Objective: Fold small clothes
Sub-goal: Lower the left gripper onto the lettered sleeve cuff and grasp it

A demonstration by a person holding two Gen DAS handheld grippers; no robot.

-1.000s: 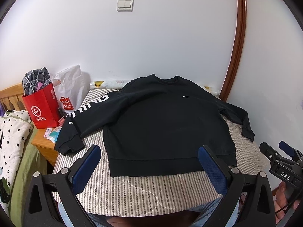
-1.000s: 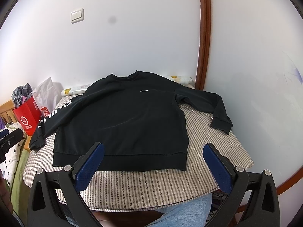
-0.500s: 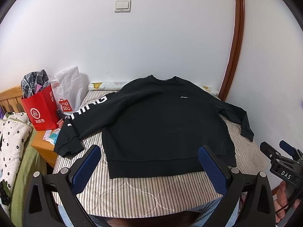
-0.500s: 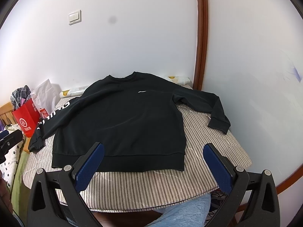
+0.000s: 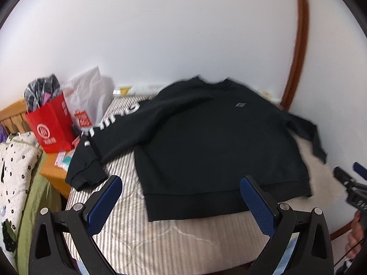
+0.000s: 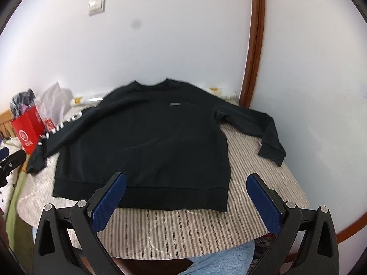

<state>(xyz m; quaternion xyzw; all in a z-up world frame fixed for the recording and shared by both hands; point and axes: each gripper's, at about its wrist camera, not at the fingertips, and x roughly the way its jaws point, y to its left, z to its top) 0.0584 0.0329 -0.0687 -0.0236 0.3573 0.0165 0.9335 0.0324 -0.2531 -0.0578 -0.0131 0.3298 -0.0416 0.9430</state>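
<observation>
While the black sweatshirt (image 5: 213,142) lies flat and face up on the striped bedcover (image 6: 183,226), both grippers hang above the near edge of the bed, touching nothing. Its hem runs nearest the person, its neckline toward the white wall. The left sleeve with white lettering (image 5: 110,123) stretches out toward the red paper bag (image 5: 51,123) and droops over the bed's side; the right sleeve (image 6: 259,126) bends back beside the wall, its cuff resting on the cover. The left gripper (image 5: 181,202) has its blue pads spread wide, empty, in front of the hem. The right gripper (image 6: 185,200) is likewise spread wide and empty, its left pad (image 6: 107,201) overlapping the hem in view. A white plastic bag (image 5: 89,96) stands behind the red one. Both views are slightly blurred.
</observation>
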